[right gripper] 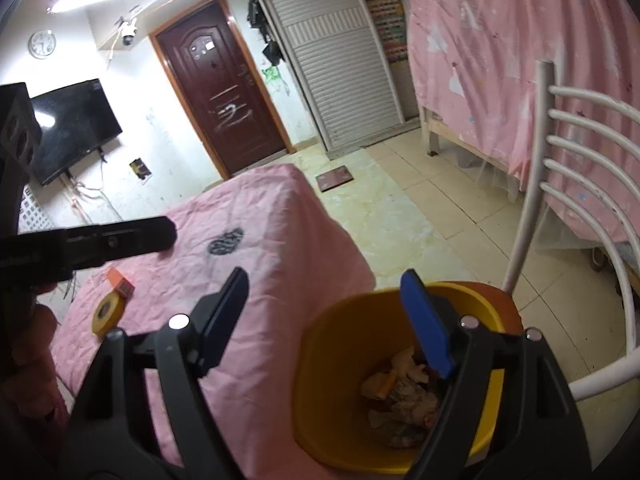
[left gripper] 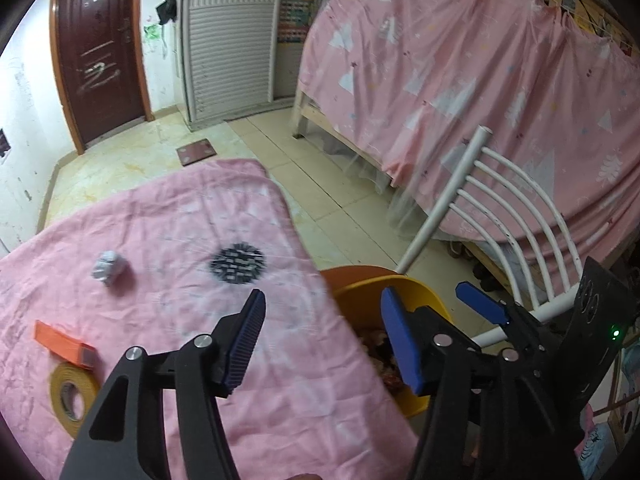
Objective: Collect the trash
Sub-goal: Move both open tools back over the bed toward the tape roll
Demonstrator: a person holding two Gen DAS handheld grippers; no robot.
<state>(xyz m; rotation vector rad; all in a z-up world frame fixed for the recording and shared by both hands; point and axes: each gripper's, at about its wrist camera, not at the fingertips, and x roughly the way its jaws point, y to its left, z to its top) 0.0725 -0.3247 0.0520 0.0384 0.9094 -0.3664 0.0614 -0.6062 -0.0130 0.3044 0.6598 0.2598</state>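
Pink cloth covers the bench (left gripper: 248,380), and a yellow bin (right gripper: 332,400) stands just beside its edge, in front of a white chair (right gripper: 576,184). Crumpled trash (right gripper: 404,396) lies in the bin's bottom. On the cloth lie a tape roll (left gripper: 72,396), an orange box (left gripper: 64,344) and a grey paper wad (left gripper: 108,268). The left claw (left gripper: 324,344) and the right claw (right gripper: 324,320) both stand wide, holding nothing.

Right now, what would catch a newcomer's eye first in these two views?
The yellow bin beside the pink-covered table, with scraps already in its bottom. On the cloth lie a crumpled paper ball, an orange box and a yellow tape roll. Both hand-held grippers are open and empty.
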